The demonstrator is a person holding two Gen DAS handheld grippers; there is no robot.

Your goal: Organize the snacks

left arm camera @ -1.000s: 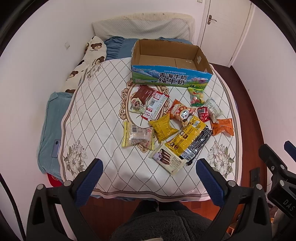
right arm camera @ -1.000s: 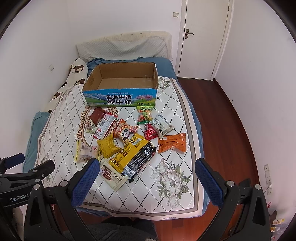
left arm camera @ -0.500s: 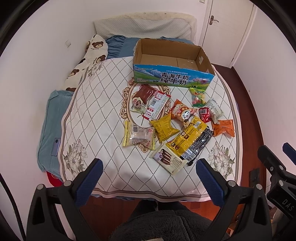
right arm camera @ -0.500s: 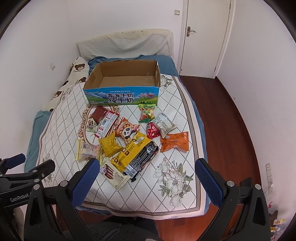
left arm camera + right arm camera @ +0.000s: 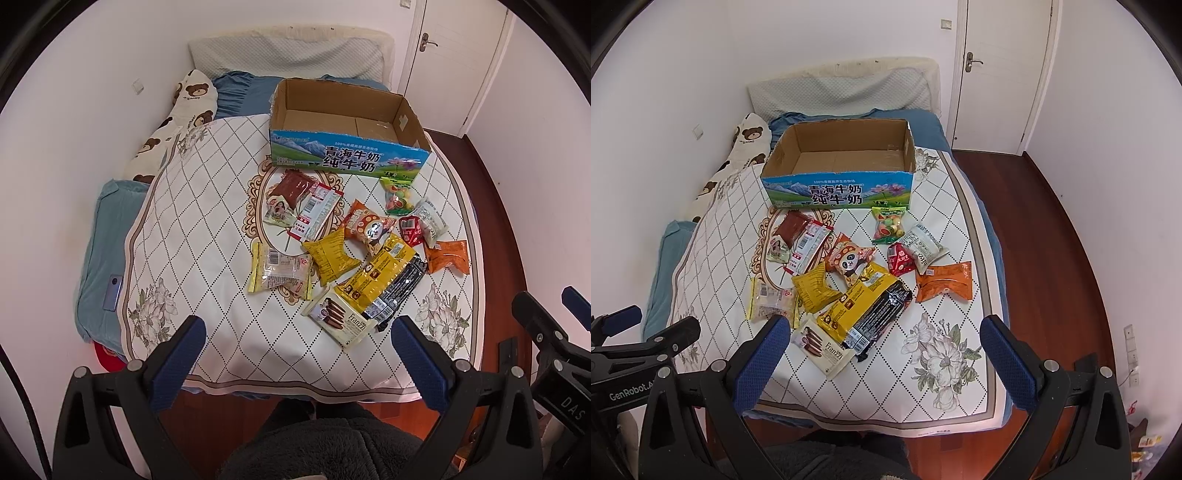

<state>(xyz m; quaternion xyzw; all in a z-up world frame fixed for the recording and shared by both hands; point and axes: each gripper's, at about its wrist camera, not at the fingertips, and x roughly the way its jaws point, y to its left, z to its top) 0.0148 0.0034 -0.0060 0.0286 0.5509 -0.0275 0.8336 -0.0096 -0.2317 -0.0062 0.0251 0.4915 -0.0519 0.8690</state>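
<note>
Several snack packets lie scattered on the quilted bed cover (image 5: 207, 229): a big yellow and black bag (image 5: 380, 284) (image 5: 871, 310), a Franzzi biscuit pack (image 5: 338, 319) (image 5: 822, 347), an orange packet (image 5: 445, 254) (image 5: 943, 282), a panda packet (image 5: 849, 260). Behind them stands an open, empty cardboard milk box (image 5: 347, 123) (image 5: 842, 166). My left gripper (image 5: 299, 336) hangs open above the bed's near edge, holding nothing. My right gripper (image 5: 882, 336) is open too, short of the snacks.
A bear-print pillow (image 5: 177, 118) and blue bedding (image 5: 99, 258) lie at the left beside the wall. A phone (image 5: 112, 295) rests on the blue bedding. Wooden floor (image 5: 1052, 240) and a white door (image 5: 1001, 74) are at the right. A person's dark clothing (image 5: 332, 450) is below.
Both grippers have drifted slightly toward the bed, so the snacks and box sit a little lower in the views. Nothing on the bed has moved.
</note>
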